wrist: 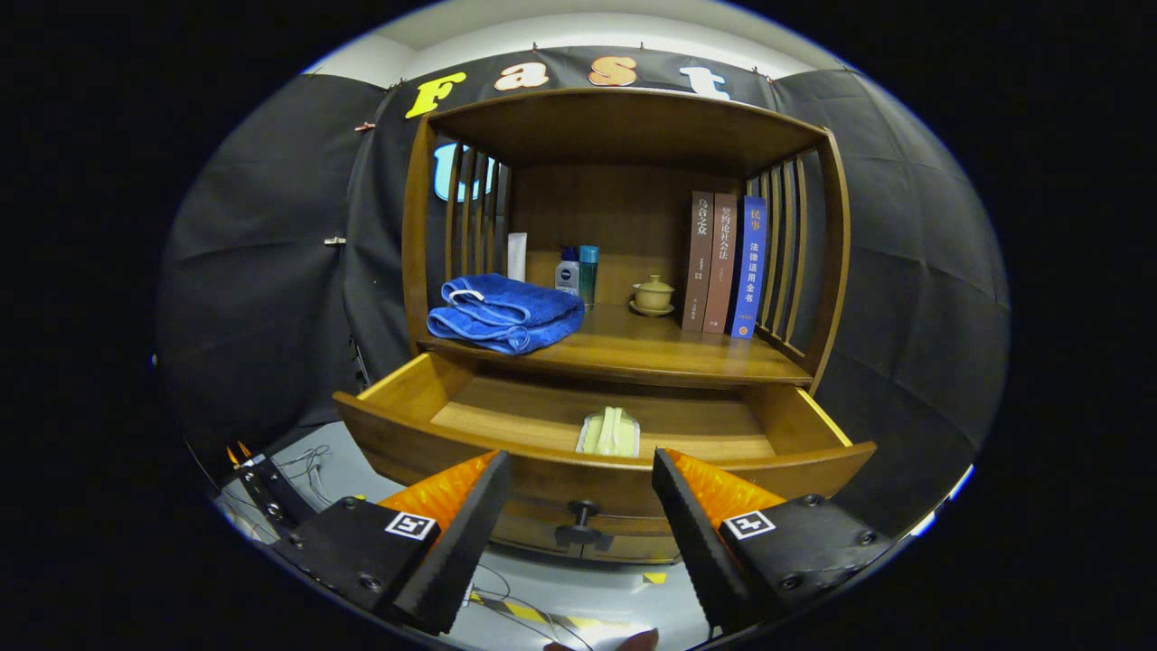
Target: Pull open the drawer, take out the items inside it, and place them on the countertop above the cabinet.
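The tool [582,506] is wide open and holds nothing, the drawer [597,466] is pulled out just ahead of it, and the small pale packet [610,432] lies inside, straight ahead between its fingers, long side pointing away.

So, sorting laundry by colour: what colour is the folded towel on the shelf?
Blue, with a lighter edge trim: the folded towel, clearest in the gripper view.
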`<state>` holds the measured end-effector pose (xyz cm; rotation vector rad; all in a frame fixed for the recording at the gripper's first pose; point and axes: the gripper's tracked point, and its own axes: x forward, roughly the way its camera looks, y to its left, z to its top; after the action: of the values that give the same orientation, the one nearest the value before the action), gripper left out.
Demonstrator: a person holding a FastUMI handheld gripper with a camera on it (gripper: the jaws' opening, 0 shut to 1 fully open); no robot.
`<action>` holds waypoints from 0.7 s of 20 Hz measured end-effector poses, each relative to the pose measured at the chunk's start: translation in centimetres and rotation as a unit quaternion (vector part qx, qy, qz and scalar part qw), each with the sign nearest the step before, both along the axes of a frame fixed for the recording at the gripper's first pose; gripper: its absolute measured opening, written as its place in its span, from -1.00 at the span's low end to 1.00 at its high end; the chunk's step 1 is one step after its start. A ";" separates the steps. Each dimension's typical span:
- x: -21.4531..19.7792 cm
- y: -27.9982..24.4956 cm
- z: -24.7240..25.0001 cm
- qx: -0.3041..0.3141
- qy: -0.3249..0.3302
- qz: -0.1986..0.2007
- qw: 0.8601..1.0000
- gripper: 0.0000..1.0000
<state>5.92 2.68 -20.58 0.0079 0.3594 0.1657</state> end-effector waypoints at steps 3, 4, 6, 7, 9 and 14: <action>2.4 -0.6 2.3 -0.008 0.027 0.011 1.000 0.99; 3.2 -0.9 2.3 -0.018 0.045 0.014 0.999 0.99; 4.7 -1.0 2.0 -0.020 0.088 0.023 0.996 0.99; 5.6 -1.1 1.5 -0.020 0.110 0.023 0.993 0.99; 7.2 -1.1 0.5 -0.025 0.148 0.027 0.988 0.99; 10.6 -1.0 -4.6 -0.023 0.240 0.015 0.970 1.00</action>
<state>16.53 1.70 -25.14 -0.0033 0.8467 0.1838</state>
